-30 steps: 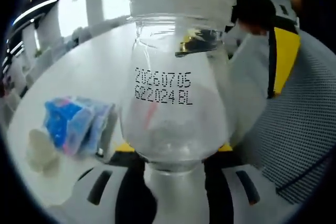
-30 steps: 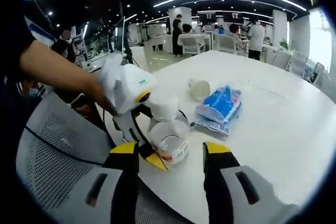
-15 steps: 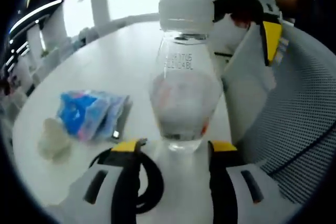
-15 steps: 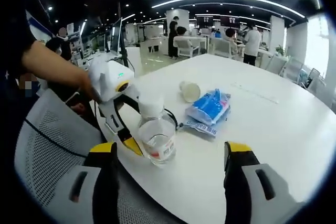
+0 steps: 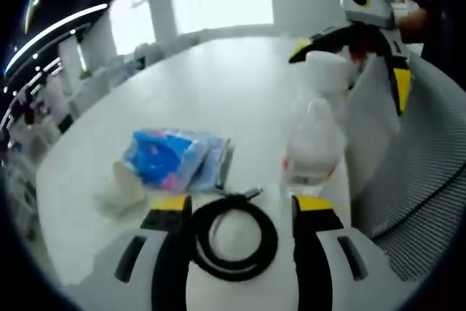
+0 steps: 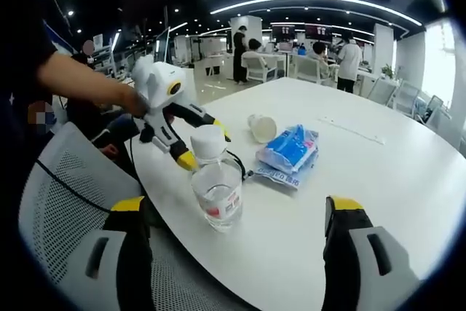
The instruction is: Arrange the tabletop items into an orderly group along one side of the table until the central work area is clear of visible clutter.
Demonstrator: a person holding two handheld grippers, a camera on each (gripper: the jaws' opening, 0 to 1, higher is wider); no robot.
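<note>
A clear water bottle (image 5: 312,152) with a white cap stands upright near the table's edge, also seen as the bottle (image 6: 216,189). My left gripper (image 5: 240,206) is open and drawn back from it, a black cable loop (image 5: 233,237) lying between its jaws. From the right gripper view the left gripper (image 6: 203,146) hangs open just behind the bottle, held by a hand (image 6: 133,100). My right gripper (image 6: 234,207) is wide open in front of the bottle, apart from it, and appears as the right gripper (image 5: 351,65). A blue packet (image 6: 291,149) and a tipped white cup (image 6: 261,127) lie further in.
The white round table (image 6: 378,180) stretches away to the right. A grey mesh chair (image 6: 54,202) stands against the table's edge by the bottle. The blue packet (image 5: 173,158) and cup (image 5: 120,189) lie left of the bottle. People and desks fill the far room.
My left gripper has let go of the bottle and pulled back from it. The bottle now stands alone on the table. My right gripper's jaws have spread wider.
</note>
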